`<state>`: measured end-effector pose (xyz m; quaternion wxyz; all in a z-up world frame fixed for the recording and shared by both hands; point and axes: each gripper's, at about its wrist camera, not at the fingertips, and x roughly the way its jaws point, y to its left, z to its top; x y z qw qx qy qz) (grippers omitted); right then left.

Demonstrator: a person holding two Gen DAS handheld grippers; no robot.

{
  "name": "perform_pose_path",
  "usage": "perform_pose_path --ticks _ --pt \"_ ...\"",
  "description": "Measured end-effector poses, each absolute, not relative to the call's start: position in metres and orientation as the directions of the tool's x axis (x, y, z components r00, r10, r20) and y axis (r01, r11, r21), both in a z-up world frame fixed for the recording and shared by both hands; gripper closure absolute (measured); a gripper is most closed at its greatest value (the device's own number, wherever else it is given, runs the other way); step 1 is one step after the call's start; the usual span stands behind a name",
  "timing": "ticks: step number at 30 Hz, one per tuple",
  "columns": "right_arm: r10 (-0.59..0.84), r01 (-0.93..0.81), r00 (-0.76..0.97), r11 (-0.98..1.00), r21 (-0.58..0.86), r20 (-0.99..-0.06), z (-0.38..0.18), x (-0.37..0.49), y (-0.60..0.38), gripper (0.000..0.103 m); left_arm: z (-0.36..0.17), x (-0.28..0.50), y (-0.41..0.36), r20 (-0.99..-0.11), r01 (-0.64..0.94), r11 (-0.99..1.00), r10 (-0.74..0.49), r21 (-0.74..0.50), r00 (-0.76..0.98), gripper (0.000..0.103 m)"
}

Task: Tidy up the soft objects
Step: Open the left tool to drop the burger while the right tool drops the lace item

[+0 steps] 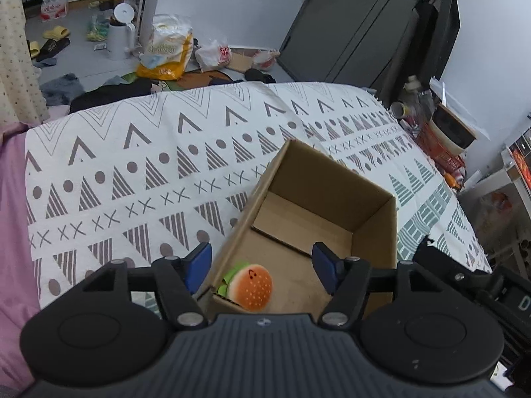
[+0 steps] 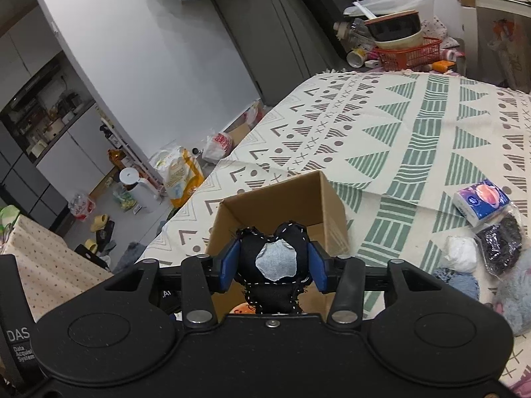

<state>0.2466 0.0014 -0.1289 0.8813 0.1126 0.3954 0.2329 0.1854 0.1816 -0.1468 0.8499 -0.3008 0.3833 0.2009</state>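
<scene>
Through my left wrist camera I look into an open cardboard box [image 1: 318, 212], plain brown corrugated board with loose bottom flaps, standing on a table spread with a woven cloth [image 1: 132, 165] printed in triangles, dots and crosses. A plush burger [image 1: 250, 287] lies in the box's near corner: a round orange bun dotted with pale seeds, a small stitched face, a green felt fringe beneath. My gripper's housing cuts off its lower edge. My left hand-held gripper [image 1: 262, 265] hangs over that corner with its blue pads spread wide and nothing between them.

My right hand-held gripper [image 2: 272, 267] is clamped on a black fabric toy [image 2: 275, 265], soft and lumpy, edged in white running stitches, with a pale grey patch on its front. It sits above the box's [image 2: 282, 199] near end; its lower part drops behind the housing, so I cannot make out its full shape. A sliver of orange shows just below it.

Off to the right on the cloth lie a tissue pack [image 2: 481, 200], a white wad [image 2: 459, 253], something dark in clear wrap [image 2: 501, 242], and a grey fuzzy thing [image 2: 517, 295] cut off by the frame.
</scene>
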Motion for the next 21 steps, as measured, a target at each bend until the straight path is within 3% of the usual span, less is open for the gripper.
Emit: perform_pose_path --ticks 2,6,9,12,21 --pt "0.504 -0.33 0.575 0.864 0.38 -0.645 -0.127 0.247 0.003 0.05 -0.145 0.186 0.181 -0.769 -0.569 0.738 0.108 -0.363 0.63 0.036" --pt "0.49 -0.325 0.589 0.871 0.368 -0.643 -0.121 0.245 -0.002 0.024 -0.145 0.188 0.177 -0.773 -0.571 0.746 0.12 -0.344 0.622 0.029" --pt "0.477 -0.316 0.607 0.879 0.358 -0.636 -0.117 0.243 -0.015 0.015 -0.146 0.191 0.172 -0.782 -0.571 0.755 0.127 -0.322 0.61 0.028" --pt "0.436 -0.285 0.63 0.9 0.331 -0.643 -0.115 0.241 -0.03 0.008 -0.146 0.194 0.166 -0.779 -0.545 0.772 0.106 -0.327 0.618 0.028" --pt "0.35 -0.246 0.673 0.937 0.249 -0.652 -0.107 0.235 -0.077 0.0 -0.14 0.197 0.138 -0.762 -0.461 0.834 0.078 -0.304 0.643 0.027"
